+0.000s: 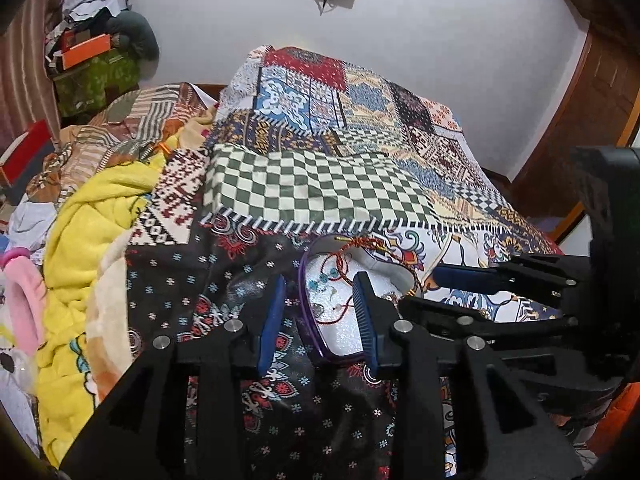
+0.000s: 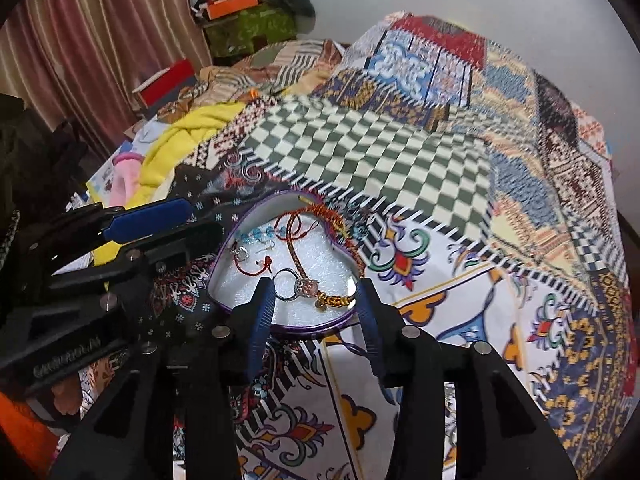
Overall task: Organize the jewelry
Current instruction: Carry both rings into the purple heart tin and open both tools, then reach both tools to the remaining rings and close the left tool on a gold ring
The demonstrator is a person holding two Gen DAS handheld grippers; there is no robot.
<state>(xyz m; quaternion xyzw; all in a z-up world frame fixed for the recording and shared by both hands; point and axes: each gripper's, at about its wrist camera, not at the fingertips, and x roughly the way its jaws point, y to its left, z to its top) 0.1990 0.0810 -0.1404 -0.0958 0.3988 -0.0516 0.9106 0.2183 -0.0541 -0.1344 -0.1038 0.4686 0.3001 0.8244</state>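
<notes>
Two tools show in your left wrist view. Your left tool (image 1: 320, 316) sits at lower centre, its blue-padded fingers (image 1: 272, 320) spread fairly wide with nothing between them. They straddle the near part of a heart-shaped purple box (image 1: 310, 320) that lies on the patchwork bedspread (image 1: 320, 188). Whether the pads touch the box rim you cannot tell. The box has a white glittery lining, and on it lie a red cord bracelet (image 1: 340, 264) and small turquoise bead pieces (image 1: 324, 280); part of the red cord runs out over the far rim. Your right tool (image 1: 440, 284) comes in from the right edge, lying sideways just beside the box, its fingers apart and empty. A yellow blanket (image 1: 92, 220) is heaped at the left of the frame.

From your right wrist view, your right tool (image 2: 316, 312) stands at lower centre over the near rim of the same box (image 2: 224, 252), jaws wide and gripping nothing. Between its pads you see a silver ring (image 2: 286, 286) with a pale stone, touching a gold-and-red braided cord (image 2: 336, 300) on the white lining. Farther back in the box lie the turquoise beads (image 2: 256, 234) and a small silver piece (image 2: 240, 254). Your left tool (image 2: 160, 220) reaches in from the left of the frame, just beside the box's left rim, its lower finger largely hidden.
</notes>
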